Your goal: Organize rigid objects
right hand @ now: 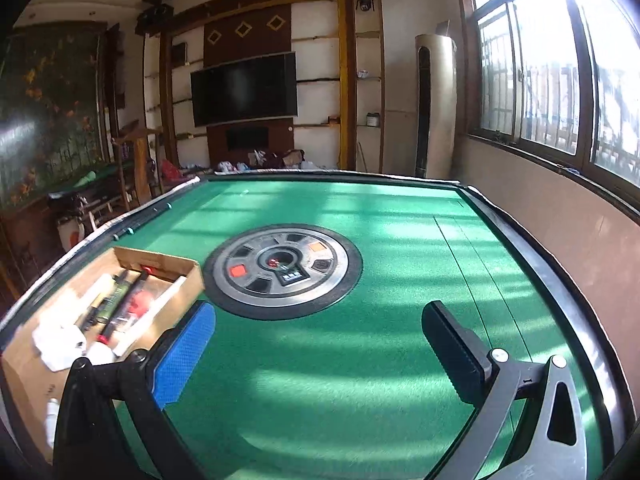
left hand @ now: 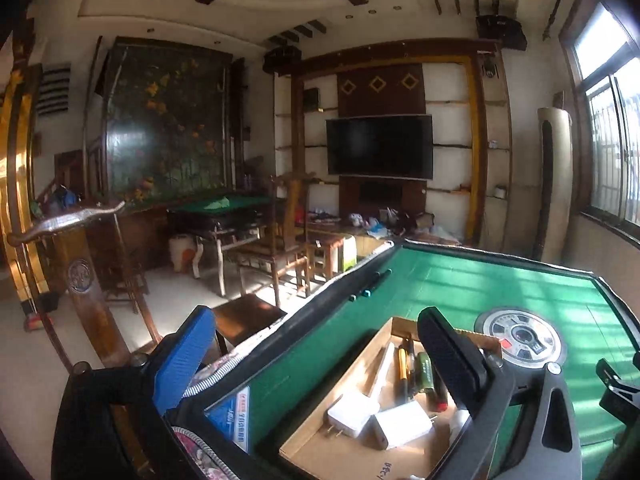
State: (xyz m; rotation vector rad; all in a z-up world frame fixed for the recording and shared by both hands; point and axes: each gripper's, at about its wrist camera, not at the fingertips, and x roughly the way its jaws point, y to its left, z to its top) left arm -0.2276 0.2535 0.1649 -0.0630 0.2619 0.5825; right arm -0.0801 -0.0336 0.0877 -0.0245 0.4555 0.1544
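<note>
Green felt covers the mahjong table (right hand: 400, 280) I'm working over, striped by sun from the window (right hand: 560, 80). My left gripper (left hand: 316, 356) and right gripper (right hand: 320, 348) both hang spread, holding nothing. The cardboard box (right hand: 168, 266) of chargers (left hand: 376, 420) and pens (left hand: 402, 372) sits beside the round centre console (right hand: 284, 268), a television (right hand: 244, 88) beyond

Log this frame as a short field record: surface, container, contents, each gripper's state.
surface: green felt mahjong table with round centre console
container: open cardboard box at the table's left edge
contents: white chargers, pens, green cylinder, white tubes
left gripper: open, empty, fingers straddling the table's edge, above the box
right gripper: open, empty, over bare felt
</note>
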